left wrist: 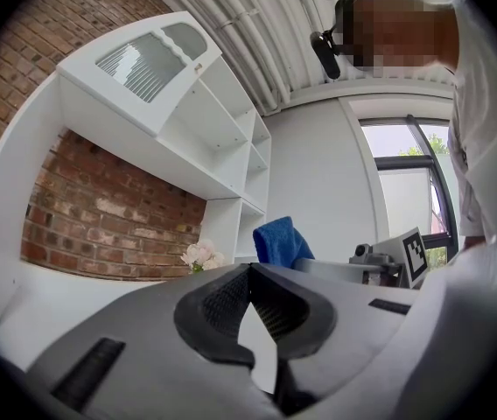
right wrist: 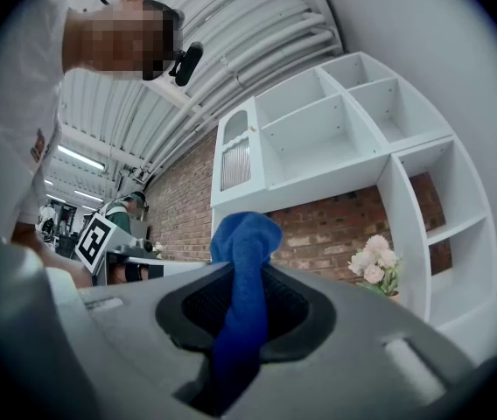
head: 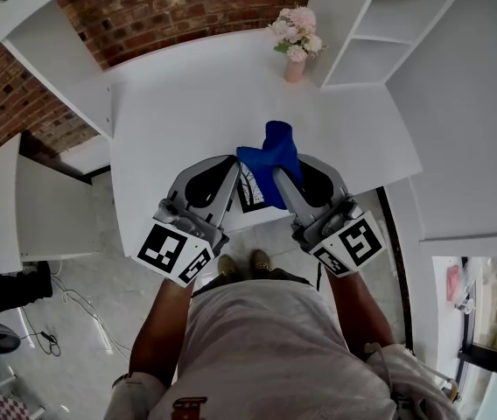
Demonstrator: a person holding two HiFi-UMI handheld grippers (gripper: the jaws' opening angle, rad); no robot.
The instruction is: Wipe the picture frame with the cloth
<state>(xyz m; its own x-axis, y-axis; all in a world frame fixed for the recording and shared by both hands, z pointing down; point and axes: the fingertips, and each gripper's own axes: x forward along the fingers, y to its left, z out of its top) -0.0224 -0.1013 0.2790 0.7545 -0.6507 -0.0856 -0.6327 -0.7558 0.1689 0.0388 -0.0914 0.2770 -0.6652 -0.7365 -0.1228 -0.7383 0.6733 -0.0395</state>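
Your left fingers (left wrist: 218,304) are closed tight on nothing and your right fingers (right wrist: 288,309) pinch the bunched cloth (right wrist: 247,234), so the frame (head: 251,192), seemingly loose between them near the worktop (head: 170,121) edge, may skid off under a firm wipe.

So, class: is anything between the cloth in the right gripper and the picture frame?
Nothing visible. The blue cloth, clamped in the right gripper, overlaps the right side of the picture frame in the head view; contact cannot be told. The shut left gripper sits at the frame's left, not between.
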